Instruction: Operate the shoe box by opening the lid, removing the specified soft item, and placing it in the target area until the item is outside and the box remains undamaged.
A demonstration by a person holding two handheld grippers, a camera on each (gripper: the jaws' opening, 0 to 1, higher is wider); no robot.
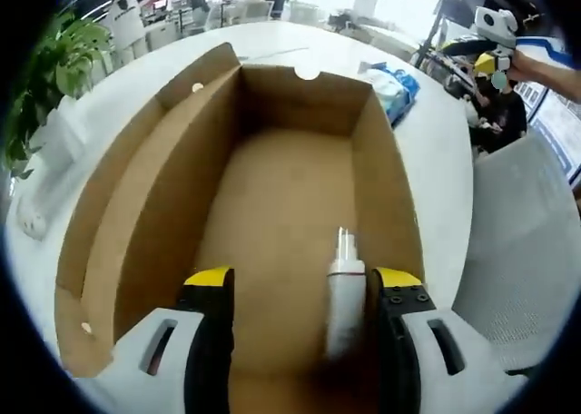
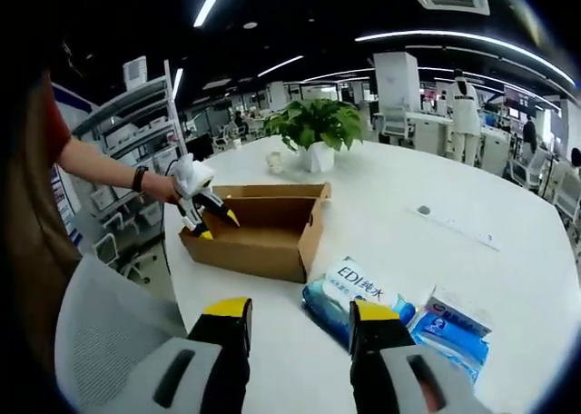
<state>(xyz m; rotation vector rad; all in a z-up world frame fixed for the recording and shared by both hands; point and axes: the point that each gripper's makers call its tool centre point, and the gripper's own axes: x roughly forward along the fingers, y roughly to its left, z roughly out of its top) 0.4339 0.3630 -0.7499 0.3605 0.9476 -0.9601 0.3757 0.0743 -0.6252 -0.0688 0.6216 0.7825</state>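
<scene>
Your left gripper (image 1: 295,282) hangs spread inside the open shoe box (image 1: 272,187), a white bottle (image 1: 344,296) beside its right jaw. The wipes pack (image 2: 356,296) already lies outside, under your spread right gripper (image 2: 300,314); lift out without scraping the walls

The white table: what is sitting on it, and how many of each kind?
Cardboard box: 1
Blue wipe packs: 2
Potted plant: 1
White bottle inside the box: 1
Total: 5
</scene>
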